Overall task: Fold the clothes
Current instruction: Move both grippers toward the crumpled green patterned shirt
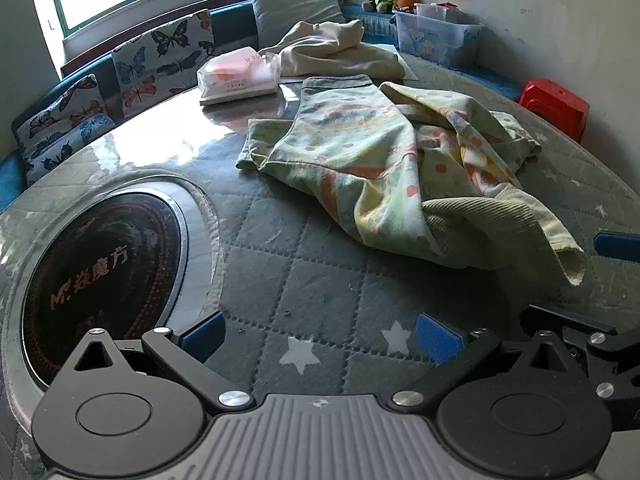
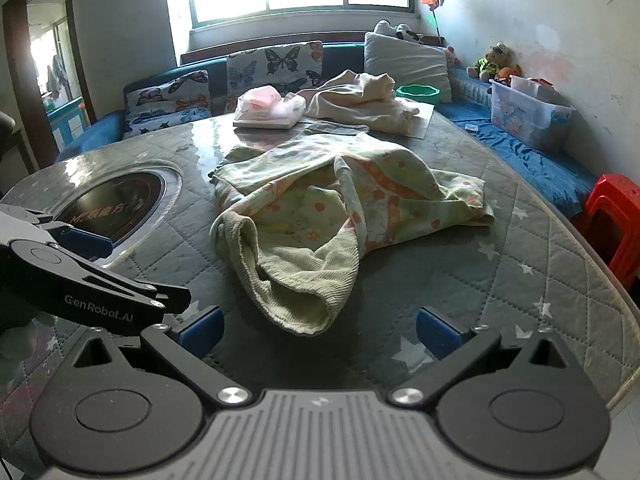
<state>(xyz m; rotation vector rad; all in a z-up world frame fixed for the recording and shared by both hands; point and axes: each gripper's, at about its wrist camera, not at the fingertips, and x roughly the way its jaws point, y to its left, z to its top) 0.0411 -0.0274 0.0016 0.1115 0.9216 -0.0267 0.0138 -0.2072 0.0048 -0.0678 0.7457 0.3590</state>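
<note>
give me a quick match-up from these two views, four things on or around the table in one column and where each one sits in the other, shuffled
Things:
1. patterned garment
2. cream garment
3. induction hob
4. red stool

Places:
A. set into the table top
B. on the floor beside the table
C. crumpled mid-table, nearest the grippers
D. far side of the table, next to the tissue pack

Pairs: 1-C, 2-D, 3-A, 4-B

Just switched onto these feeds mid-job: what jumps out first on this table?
A crumpled pastel printed garment lies mid-table on the quilted cover, its ribbed cuff nearest the open right gripper. Left of it sits a round black cooktop set into the table, beside the open left gripper. A cream garment lies heaped at the far edge.
</note>
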